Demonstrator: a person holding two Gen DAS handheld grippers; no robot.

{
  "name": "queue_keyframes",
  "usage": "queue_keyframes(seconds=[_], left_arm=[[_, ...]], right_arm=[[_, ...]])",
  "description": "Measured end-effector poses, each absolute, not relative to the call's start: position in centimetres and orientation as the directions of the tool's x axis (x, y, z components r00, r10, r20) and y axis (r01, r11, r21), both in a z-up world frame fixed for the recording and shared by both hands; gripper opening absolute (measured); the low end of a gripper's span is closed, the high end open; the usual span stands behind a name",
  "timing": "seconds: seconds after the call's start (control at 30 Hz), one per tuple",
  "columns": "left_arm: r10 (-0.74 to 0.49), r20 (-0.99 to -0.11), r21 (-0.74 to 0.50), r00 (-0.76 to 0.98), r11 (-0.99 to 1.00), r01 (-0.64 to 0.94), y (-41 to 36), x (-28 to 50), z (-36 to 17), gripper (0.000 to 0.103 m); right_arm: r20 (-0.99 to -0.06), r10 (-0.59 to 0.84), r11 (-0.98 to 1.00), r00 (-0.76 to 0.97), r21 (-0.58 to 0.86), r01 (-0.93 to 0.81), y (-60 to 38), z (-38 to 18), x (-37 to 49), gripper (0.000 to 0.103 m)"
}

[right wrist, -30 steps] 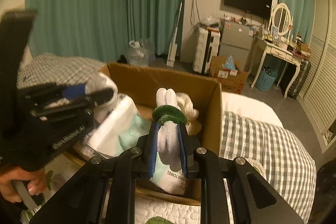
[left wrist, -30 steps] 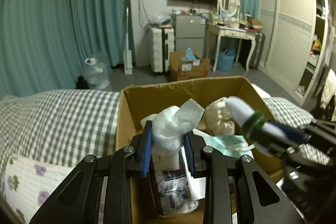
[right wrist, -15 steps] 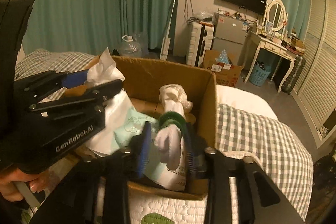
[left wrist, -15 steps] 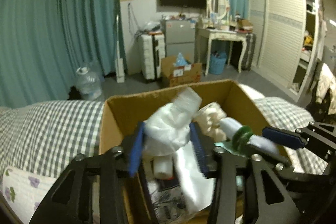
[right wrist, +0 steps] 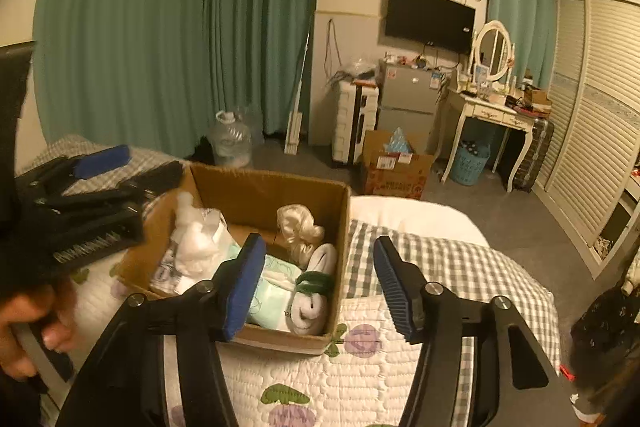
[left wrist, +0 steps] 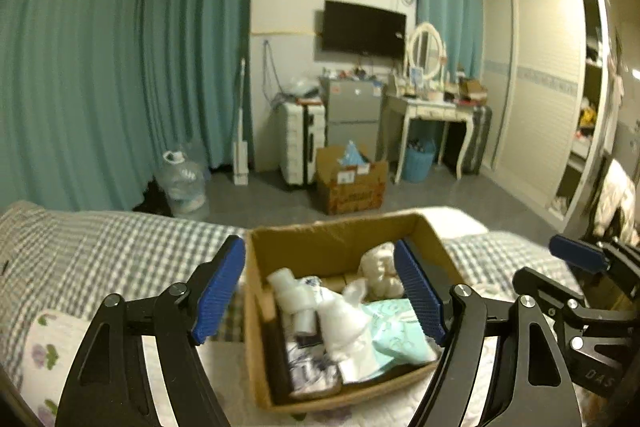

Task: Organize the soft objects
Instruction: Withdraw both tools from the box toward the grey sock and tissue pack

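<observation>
Since 1 s ago both grippers have released: left gripper [left wrist: 320, 291] and right gripper [right wrist: 320, 283] gape, empty. White bundle [left wrist: 348, 323] and green-banded roll [right wrist: 314, 291] lie in cardboard box [right wrist: 272, 187]. Withdraw straight up, clearing walls.

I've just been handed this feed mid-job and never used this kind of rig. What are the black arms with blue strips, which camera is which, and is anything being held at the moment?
There is no robot. A person holds a hand gripper in each hand, and each gripper carries a wide-angle camera looking forward along its two black fingers with blue ribbed pads.

In the left wrist view, the left gripper frames the open brown cardboard box on the checked and flowered bed quilt. In the right wrist view, the right gripper looks at the same box from the other side.

Both grippers are open and hold nothing. Inside the box lie a crumpled white plastic bag, a mint-green soft packet, a cream fluffy bundle and a rolled white cloth with a dark green band.
</observation>
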State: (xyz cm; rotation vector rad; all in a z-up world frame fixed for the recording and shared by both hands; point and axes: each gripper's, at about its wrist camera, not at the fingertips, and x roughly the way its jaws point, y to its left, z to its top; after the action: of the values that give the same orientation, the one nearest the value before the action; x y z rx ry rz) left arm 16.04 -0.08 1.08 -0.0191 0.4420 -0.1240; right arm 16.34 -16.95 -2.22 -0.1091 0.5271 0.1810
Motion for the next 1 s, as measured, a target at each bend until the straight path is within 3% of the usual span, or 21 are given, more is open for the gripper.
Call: queue_keyframes(seconds=[0.03,0.2,0.33,0.63,1.0], left_arm=[[-0.122,-0.416,-0.054,0.901,0.992,0.110,0.3,15.3,1.7,0.086],[-0.120,-0.320,-0.102,0.940,0.991,0.092,2.5,10.8,5.4,0.102],[-0.102,-0.278,-0.112,0.955,0.991,0.073,3.7,7.7,7.5,0.103],[-0.100,-0.225,-0.118,0.969,0.990,0.075,4.3,1.8,9.9,0.103],[-0.119,-0.228,-0.115,0.966,0.989,0.095,4.2,-1.9,9.2,0.103]], right_arm=[[-0.497,0.144,0.979,0.856,-0.056,-0.197,-16.8,-1.9,15.6,0.065],[-0.431,0.138,0.982,0.892,-0.060,-0.181,-17.3,0.2,11.1,0.083],[-0.384,0.138,0.983,0.913,-0.057,-0.173,-17.7,2.4,8.4,0.094],[-0.300,0.130,0.984,0.945,-0.081,-0.161,-18.0,6.6,1.8,0.103],[-0.247,0.114,0.986,0.962,-0.092,-0.140,-19.2,9.2,-3.5,0.103]])
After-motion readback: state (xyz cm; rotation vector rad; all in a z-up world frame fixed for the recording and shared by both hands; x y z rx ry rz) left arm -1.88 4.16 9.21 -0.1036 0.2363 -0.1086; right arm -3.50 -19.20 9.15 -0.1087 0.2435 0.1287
